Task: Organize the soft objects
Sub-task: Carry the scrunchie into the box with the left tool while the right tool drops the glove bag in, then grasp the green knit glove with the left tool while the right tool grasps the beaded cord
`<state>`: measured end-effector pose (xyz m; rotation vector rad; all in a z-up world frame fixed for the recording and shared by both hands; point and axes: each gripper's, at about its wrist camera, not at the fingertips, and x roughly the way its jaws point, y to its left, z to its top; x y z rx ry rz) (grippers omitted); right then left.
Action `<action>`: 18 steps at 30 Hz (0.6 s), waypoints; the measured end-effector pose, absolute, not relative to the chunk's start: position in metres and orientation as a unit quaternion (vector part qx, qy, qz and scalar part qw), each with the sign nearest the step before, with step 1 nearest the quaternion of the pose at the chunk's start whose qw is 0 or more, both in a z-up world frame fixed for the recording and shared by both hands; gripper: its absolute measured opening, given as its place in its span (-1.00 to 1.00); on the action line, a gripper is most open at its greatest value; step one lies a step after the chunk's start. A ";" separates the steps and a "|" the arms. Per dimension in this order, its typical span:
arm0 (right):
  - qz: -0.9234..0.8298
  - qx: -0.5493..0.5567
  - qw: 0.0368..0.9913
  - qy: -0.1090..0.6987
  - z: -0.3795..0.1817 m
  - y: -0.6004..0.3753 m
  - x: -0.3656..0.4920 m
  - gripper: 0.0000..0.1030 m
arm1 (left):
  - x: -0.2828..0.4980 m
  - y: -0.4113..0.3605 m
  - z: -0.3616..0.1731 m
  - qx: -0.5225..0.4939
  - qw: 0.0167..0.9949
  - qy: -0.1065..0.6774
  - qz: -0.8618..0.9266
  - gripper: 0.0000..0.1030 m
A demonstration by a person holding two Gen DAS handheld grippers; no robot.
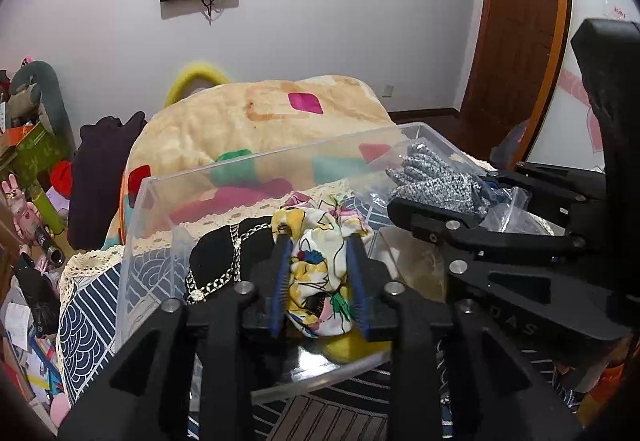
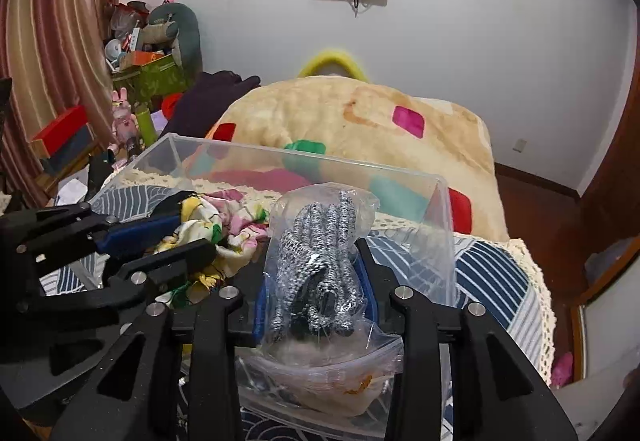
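My left gripper (image 1: 320, 261) is shut on a floral cloth (image 1: 320, 281), white with yellow and pink print, held over the clear plastic bin (image 1: 160, 193). A black item with a silver chain (image 1: 228, 261) lies in the bin to its left. My right gripper (image 2: 316, 281) is shut on a clear plastic bag holding grey knit gloves (image 2: 316, 265), at the bin's right side (image 2: 440, 209). In the left wrist view the gloves (image 1: 436, 185) and the right gripper's body (image 1: 500, 237) show on the right. The floral cloth (image 2: 224, 237) and left gripper (image 2: 172, 241) show at the left of the right wrist view.
The bin sits on a blue-and-white patterned bedcover (image 2: 492, 277) with lace trim. Behind it lies a bulky cream blanket (image 1: 280, 117) with coloured patches. Clutter and toys (image 2: 148, 53) stand at the left by a curtain. A wooden door (image 1: 520, 21) is at the right.
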<state>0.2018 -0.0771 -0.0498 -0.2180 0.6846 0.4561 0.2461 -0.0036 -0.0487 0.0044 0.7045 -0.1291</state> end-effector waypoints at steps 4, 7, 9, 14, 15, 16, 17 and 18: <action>0.224 -0.104 0.911 0.331 -0.045 -0.081 0.198 -0.28 | 0.238 -0.003 -0.044 0.003 0.940 0.337 -0.053 -0.33; 0.224 -0.095 0.914 0.324 -0.040 -0.087 0.193 -0.24 | 0.230 -0.001 -0.038 -0.002 0.942 0.332 -0.054 -0.29; 0.225 -0.088 0.917 0.317 -0.036 -0.091 0.190 -0.23 | 0.223 0.002 -0.033 -0.004 0.944 0.327 -0.051 -0.20; 0.227 -0.077 0.926 0.292 -0.019 -0.100 0.175 -0.20 | 0.204 0.010 -0.019 -0.009 0.951 0.307 -0.043 -0.14; 0.227 -0.076 0.929 0.284 -0.015 -0.102 0.170 -0.13 | 0.199 0.011 -0.016 -0.010 0.951 0.305 -0.043 -0.04; 0.227 -0.074 0.931 0.275 -0.011 -0.104 0.165 -0.02 | 0.196 0.013 -0.013 -0.013 0.952 0.302 -0.043 0.09; 0.228 -0.072 0.934 0.266 -0.007 -0.105 0.160 0.02 | 0.192 0.014 -0.011 -0.016 0.953 0.299 -0.042 0.14; 0.228 -0.072 0.936 0.259 -0.005 -0.106 0.156 0.04 | 0.188 0.016 -0.008 -0.018 0.955 0.294 -0.040 0.21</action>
